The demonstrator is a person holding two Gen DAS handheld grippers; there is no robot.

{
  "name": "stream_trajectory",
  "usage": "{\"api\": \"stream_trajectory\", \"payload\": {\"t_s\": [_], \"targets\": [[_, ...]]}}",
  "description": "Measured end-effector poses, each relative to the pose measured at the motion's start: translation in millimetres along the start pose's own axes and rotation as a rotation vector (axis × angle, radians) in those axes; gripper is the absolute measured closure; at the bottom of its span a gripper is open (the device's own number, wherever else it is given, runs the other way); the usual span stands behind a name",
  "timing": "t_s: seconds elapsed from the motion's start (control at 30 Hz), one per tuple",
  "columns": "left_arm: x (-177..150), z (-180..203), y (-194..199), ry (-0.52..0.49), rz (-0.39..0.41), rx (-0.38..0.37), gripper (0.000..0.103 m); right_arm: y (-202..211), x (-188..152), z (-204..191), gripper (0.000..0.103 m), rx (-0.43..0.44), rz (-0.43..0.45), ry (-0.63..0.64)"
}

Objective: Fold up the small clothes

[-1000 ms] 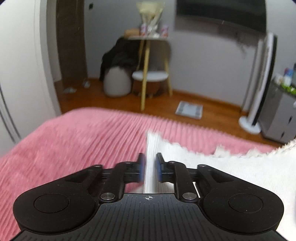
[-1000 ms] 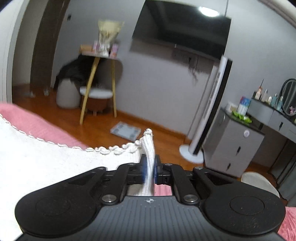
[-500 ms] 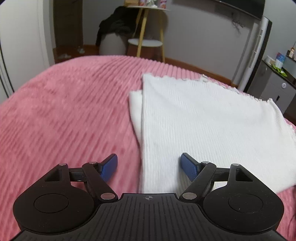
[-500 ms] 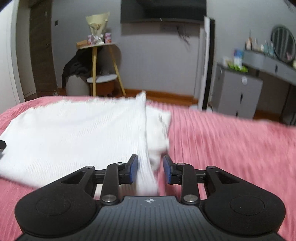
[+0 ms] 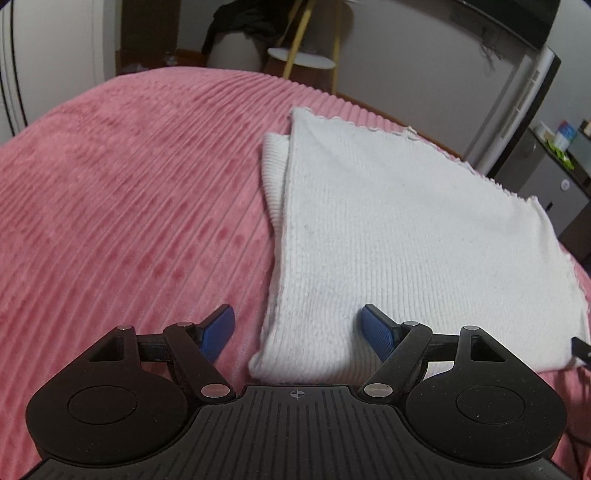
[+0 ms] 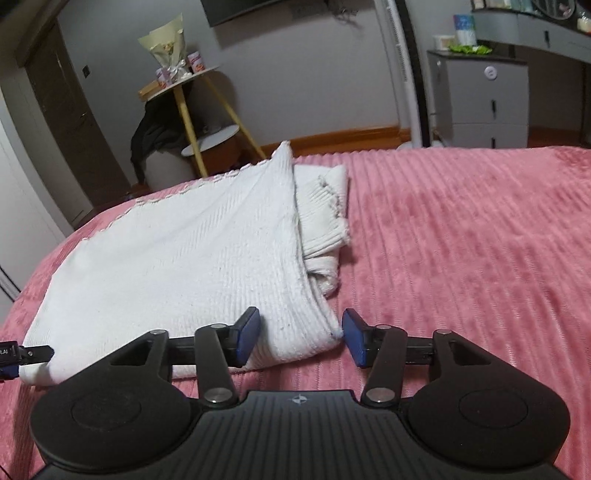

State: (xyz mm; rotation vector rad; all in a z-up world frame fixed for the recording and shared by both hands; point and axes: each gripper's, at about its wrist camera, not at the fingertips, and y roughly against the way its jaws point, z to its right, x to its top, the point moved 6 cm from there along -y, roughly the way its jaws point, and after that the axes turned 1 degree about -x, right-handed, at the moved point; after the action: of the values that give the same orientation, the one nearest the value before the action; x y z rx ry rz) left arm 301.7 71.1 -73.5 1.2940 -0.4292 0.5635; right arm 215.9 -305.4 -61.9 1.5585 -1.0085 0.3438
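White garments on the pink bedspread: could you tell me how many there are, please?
1: a folded white knit garment lies on the pink bedspread, its near corners by the open left gripper and right gripper. Others could lie outside the views.

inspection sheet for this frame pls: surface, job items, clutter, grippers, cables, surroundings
Surface: pink ribbed bedspread, covers the whole work area.
Job's things: white knit garment lying folded flat, a ribbed under-layer sticking out on one side.
Clutter: nothing seen on the bedspread.
Grippers: left gripper open, straddling the garment's near corner; right gripper open, near corner of the garment between its fingers. Neither grips.
Cables: nothing seen at the grippers.
Surroundings: yellow-legged side table with a bouquet, grey cabinet, tower fan, wall TV.
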Motion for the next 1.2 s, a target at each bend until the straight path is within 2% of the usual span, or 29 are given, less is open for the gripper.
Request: {"api": "stream_trajectory", "payload": {"t_s": [0.1, 0.23, 0.33, 0.37, 0.4, 0.43, 0.47, 0.5, 0.57, 0.67, 0.73, 0.8, 0.9, 0.97, 1.03, 1.1, 1.13, 1.17, 1.2], "targets": [[-1.4, 1.9, 0.9, -0.007, 0.002, -0.008, 0.022, -2.9, 0.1, -1.9, 0.079, 0.033, -0.005, 0.006], [-2.5, 5.3, -0.5, -0.018, 0.006, -0.015, 0.023, -3.8, -1.7, -3.6, 0.081, 0.044, 0.004, 0.026], [-2.3, 3.7, -3.1, -0.006, 0.008, -0.023, 0.027, -7.8, -2.5, -4.5, 0.077, 0.044, -0.006, 0.039], [-2.0, 4.2, -2.7, -0.007, 0.01, -0.036, 0.043, -9.3, -2.3, -5.4, 0.077, 0.045, -0.011, 0.041], [-1.9, 4.9, -2.8, -0.01, 0.003, -0.054, 0.054, -10.4, -1.5, -6.2, 0.08, 0.043, -0.014, 0.046], [-1.2, 5.3, -2.3, -0.01, -0.001, -0.062, 0.058, -10.9, -0.3, -7.8, 0.081, 0.039, -0.016, 0.057], [0.2, 5.5, -1.6, -0.012, -0.003, -0.068, 0.066, -10.4, 1.1, -9.7, 0.084, 0.037, -0.016, 0.073], [1.9, 5.1, -0.6, -0.016, -0.003, -0.068, 0.079, -9.2, 2.5, -11.5, 0.085, 0.029, -0.013, 0.092], [6.3, 2.8, 3.5, -0.012, -0.002, -0.071, 0.086, -3.8, 5.7, -17.4, 0.086, 0.001, 0.013, 0.144], [11.8, -1.9, 13.1, 0.016, 0.014, -0.089, 0.088, 12.9, 11.6, -23.2, 0.092, -0.072, 0.102, 0.215], [13.2, -4.3, 18.2, 0.009, 0.032, -0.086, 0.088, 22.0, 13.2, -23.3, 0.093, -0.103, 0.147, 0.23], [10.7, -6.7, 17.2, -0.003, 0.029, -0.077, 0.088, 22.4, 11.1, -20.1, 0.093, -0.13, 0.156, 0.24], [0.6, -13.5, 1.4, -0.017, -0.004, -0.045, 0.087, 7.7, -0.8, -12.4, 0.093, -0.168, 0.106, 0.264], [-4.8, -17.3, -3.7, -0.013, 0.007, -0.043, 0.083, -5.3, -8.1, -6.4, 0.091, -0.188, 0.074, 0.293], [-4.4, -13.9, -1.1, -0.052, 0.015, -0.014, 0.075, -6.5, -6.5, -5.0, 0.088, -0.196, 0.07, 0.304], [-2.9, -14.1, 2.4, -0.058, 0.008, -0.006, 0.065, -3.4, -0.3, -2.2, 0.066, -0.215, 0.056, 0.285], [-2.6, -17.1, 5.0, -0.045, 0.003, 0.001, 0.058, 0.2, 3.5, 1.1, 0.063, -0.233, 0.054, 0.264], [-2.8, -21.3, 8.0, -0.03, 0.002, 0.015, 0.045, 4.9, 7.1, 4.4, 0.062, -0.244, 0.057, 0.241], [-3.7, -26.1, 10.6, -0.023, 0.003, 0.027, 0.037, 9.2, 9.9, 7.6, 0.062, -0.257, 0.062, 0.228]]}}
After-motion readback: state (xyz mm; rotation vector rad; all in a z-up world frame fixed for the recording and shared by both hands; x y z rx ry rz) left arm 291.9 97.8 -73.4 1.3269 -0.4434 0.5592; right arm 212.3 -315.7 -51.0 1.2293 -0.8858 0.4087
